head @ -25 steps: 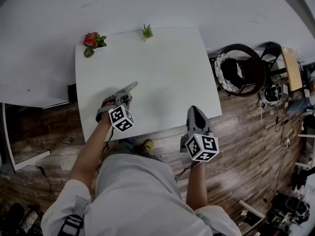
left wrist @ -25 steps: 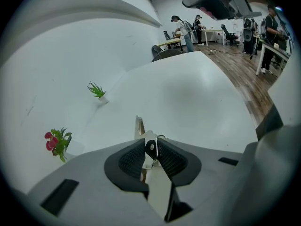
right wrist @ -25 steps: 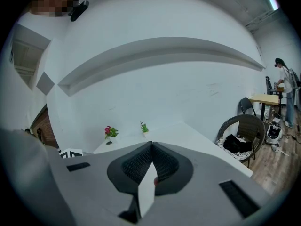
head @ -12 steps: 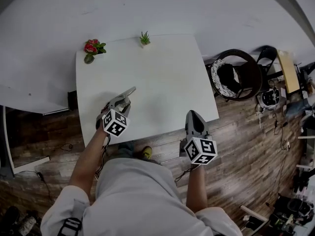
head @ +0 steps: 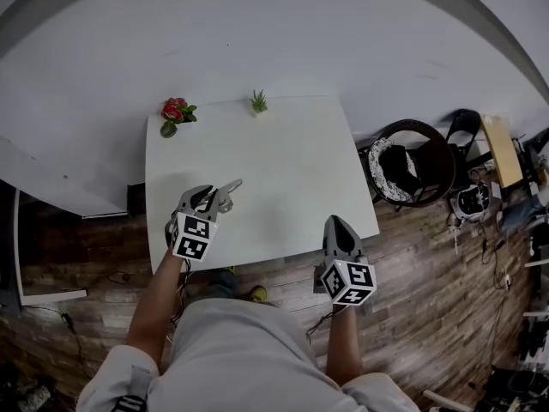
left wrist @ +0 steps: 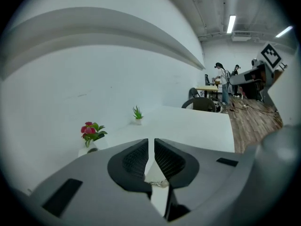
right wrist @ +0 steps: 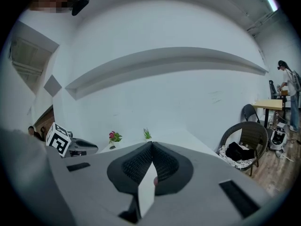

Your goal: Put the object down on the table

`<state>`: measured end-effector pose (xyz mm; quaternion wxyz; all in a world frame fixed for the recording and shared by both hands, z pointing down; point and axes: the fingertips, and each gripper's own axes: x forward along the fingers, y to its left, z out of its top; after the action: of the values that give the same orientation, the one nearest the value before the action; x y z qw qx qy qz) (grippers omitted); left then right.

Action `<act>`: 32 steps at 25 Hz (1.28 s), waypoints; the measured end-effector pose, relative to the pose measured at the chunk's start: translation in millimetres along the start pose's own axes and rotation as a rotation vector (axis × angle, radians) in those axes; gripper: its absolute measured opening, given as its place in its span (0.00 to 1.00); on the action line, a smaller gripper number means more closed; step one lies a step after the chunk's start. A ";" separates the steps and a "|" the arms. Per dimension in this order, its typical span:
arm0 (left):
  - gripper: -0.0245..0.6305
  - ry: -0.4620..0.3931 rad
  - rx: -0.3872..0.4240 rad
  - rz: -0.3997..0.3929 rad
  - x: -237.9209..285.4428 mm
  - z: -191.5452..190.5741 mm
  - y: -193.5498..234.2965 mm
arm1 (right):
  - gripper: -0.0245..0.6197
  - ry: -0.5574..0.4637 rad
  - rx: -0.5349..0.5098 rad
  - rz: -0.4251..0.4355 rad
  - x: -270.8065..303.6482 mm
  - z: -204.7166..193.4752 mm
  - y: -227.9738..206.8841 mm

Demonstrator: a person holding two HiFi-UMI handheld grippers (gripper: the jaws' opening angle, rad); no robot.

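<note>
Head view: can't pick out the obj. to be set down. Nothing loose on the tabletop near either gripper, nothing hanging from them. Either out of frame or too small to see. Left gripper closing, w/ only a narrow slit left betw. the pads and bare tabletop showing through it, no item in the gap. Small pale bit low at the jaw roots, prob. part of the mechanism, can't say for sure. Held low over near-left part of tabletop, angled toward far edge, so reads as the put-down spot. Right gripper pressed together on nothing, tip just over the near-right edge, body over wood floor, prob. just waiting clear of the work. At far edge, red-flowered pot at left corner & small green plant mid-edge, both well apart from the grippers. Dark round chair off to the right. Tabletop patch directly under left gripper hidden by its marker cube & the hand.
</note>
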<state>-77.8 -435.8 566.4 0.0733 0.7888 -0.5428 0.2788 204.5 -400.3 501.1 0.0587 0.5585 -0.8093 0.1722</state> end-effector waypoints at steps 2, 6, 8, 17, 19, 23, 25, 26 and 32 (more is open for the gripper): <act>0.11 -0.032 -0.008 0.026 -13.2 10.6 2.1 | 0.05 -0.008 -0.005 0.009 -3.3 3.0 0.8; 0.09 -0.103 -0.023 0.071 -35.4 28.1 6.7 | 0.05 -0.028 -0.016 0.023 -9.3 9.6 1.9; 0.07 -0.122 -0.041 0.092 -46.6 33.8 9.6 | 0.05 -0.037 -0.022 0.032 -11.4 12.6 3.0; 0.07 -0.248 -0.154 0.151 -112.2 62.4 11.9 | 0.05 -0.055 -0.055 0.072 -32.6 19.2 10.4; 0.07 -0.266 -0.163 0.166 -125.5 65.8 13.3 | 0.05 -0.059 -0.064 0.080 -36.7 21.1 13.1; 0.07 -0.306 -0.178 0.188 -148.6 71.3 15.7 | 0.05 -0.071 -0.076 0.093 -39.9 24.1 18.0; 0.07 -0.326 -0.181 0.200 -158.1 72.5 16.0 | 0.05 -0.074 -0.086 0.103 -41.7 24.3 20.9; 0.07 -0.334 -0.183 0.206 -161.9 72.5 16.5 | 0.05 -0.077 -0.090 0.106 -42.6 24.4 22.0; 0.07 -0.351 -0.198 0.231 -175.3 66.6 19.6 | 0.05 -0.090 -0.096 0.106 -45.3 25.4 23.7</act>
<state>-116.1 -328.5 416.1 0.0224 0.7470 -0.6585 0.0890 201.8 -361.5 459.4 0.0399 0.5187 -0.8468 0.1108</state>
